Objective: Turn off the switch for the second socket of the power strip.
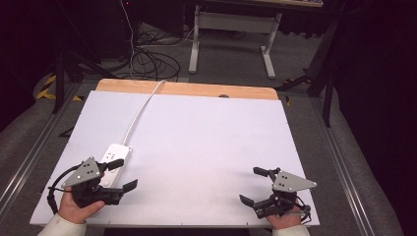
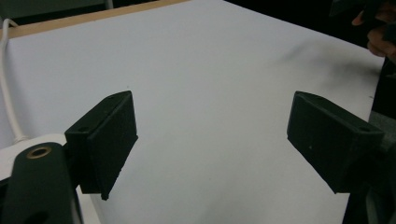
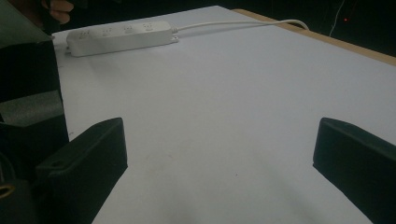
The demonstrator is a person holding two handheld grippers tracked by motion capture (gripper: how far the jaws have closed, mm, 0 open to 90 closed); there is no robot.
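Left tongs agape, seemingly over power strip end.

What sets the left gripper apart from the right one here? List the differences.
The left gripper sits at the near left corner of the table, right over the white power strip; the right gripper sits at the near right corner with nothing near it. In the high view the left gripper's jaws point right, the right gripper's point left. Both are hand-held, open and empty.
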